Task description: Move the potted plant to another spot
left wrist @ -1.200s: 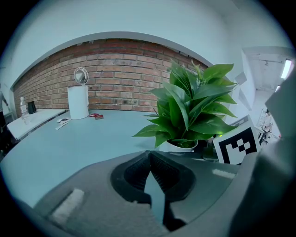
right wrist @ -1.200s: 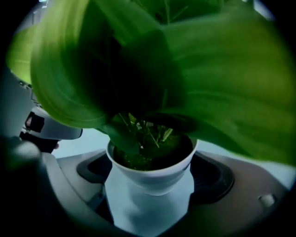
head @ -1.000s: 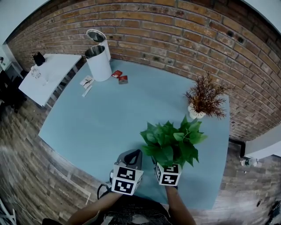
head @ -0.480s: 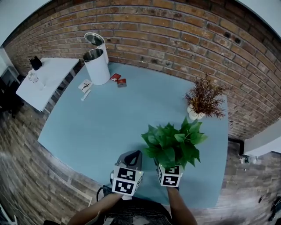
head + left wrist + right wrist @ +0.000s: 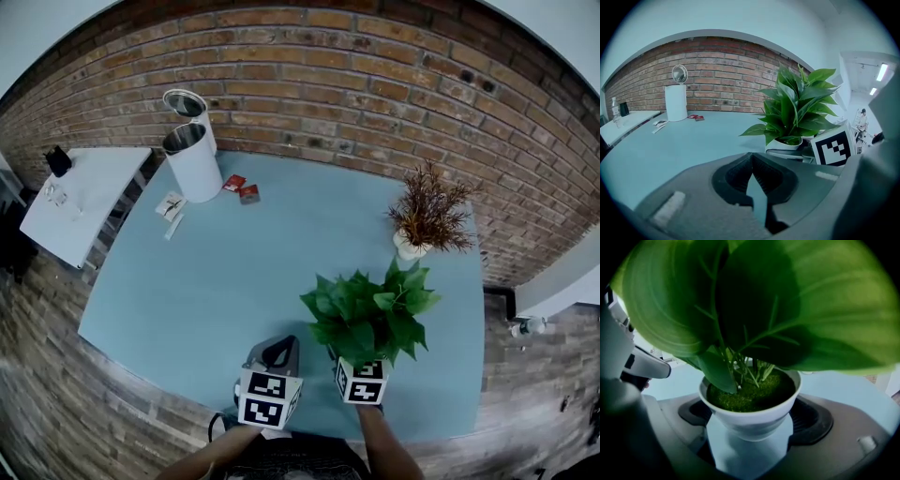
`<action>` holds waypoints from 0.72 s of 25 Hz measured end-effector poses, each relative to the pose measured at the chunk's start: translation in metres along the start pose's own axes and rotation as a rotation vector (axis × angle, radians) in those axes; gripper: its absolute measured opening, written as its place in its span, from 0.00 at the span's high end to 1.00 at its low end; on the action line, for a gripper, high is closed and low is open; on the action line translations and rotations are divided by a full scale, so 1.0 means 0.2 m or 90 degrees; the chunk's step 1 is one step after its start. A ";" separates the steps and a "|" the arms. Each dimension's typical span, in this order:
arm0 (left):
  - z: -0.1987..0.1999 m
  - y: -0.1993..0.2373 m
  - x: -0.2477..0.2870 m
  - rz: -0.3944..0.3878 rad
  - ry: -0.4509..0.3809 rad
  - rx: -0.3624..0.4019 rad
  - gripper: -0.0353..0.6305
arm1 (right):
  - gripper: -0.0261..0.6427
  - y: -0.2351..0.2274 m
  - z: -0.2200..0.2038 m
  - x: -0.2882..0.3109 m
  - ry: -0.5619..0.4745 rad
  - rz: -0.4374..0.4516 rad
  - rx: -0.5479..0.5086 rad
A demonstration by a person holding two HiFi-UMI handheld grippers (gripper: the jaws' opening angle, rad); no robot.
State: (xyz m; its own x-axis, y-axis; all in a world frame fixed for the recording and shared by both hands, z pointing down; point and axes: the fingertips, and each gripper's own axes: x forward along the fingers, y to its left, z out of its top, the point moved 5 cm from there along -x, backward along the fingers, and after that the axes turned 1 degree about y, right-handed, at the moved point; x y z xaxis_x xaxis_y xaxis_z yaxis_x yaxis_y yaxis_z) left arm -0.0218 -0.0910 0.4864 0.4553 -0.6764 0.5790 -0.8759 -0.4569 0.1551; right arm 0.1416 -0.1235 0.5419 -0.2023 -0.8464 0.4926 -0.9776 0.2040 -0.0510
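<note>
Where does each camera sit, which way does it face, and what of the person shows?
Head view: on the person's head, facing down at the blue table; both forearms, left gripper and right gripper show.
Left gripper view: on the left gripper, facing along its shut jaws toward the brick wall; the right gripper's marker cube shows.
Right gripper view: on the right gripper, facing the potted plant held in its jaws.
Shared: all show the potted plant.

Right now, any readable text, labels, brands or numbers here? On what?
No text can be read.
Red packets by the white bin: print too small.
Paper slips by the bin: too small.
Left marker cube, right marker cube: black-and-white square patterns, no letters.
Potted plant: pot's visible side blank.
</note>
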 end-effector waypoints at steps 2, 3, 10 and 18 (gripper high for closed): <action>0.00 0.03 0.00 -0.005 0.002 0.002 0.95 | 0.21 0.03 0.01 0.01 -0.001 -0.003 0.002; 0.00 0.04 -0.01 -0.007 0.002 0.003 0.95 | 0.21 0.04 0.01 0.01 0.000 -0.004 0.002; -0.01 0.14 -0.03 -0.023 -0.001 0.007 0.95 | 0.21 0.16 0.00 0.05 0.003 -0.012 0.000; -0.01 0.23 -0.07 -0.027 -0.003 0.008 0.95 | 0.21 0.26 0.01 0.06 0.007 -0.018 -0.001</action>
State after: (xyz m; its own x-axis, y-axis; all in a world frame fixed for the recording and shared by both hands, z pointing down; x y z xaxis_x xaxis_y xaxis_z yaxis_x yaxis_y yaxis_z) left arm -0.0696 -0.1019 0.4866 0.4922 -0.6595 0.5681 -0.8541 -0.4920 0.1689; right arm 0.0875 -0.1239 0.5427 -0.1745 -0.8460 0.5038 -0.9827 0.1815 -0.0356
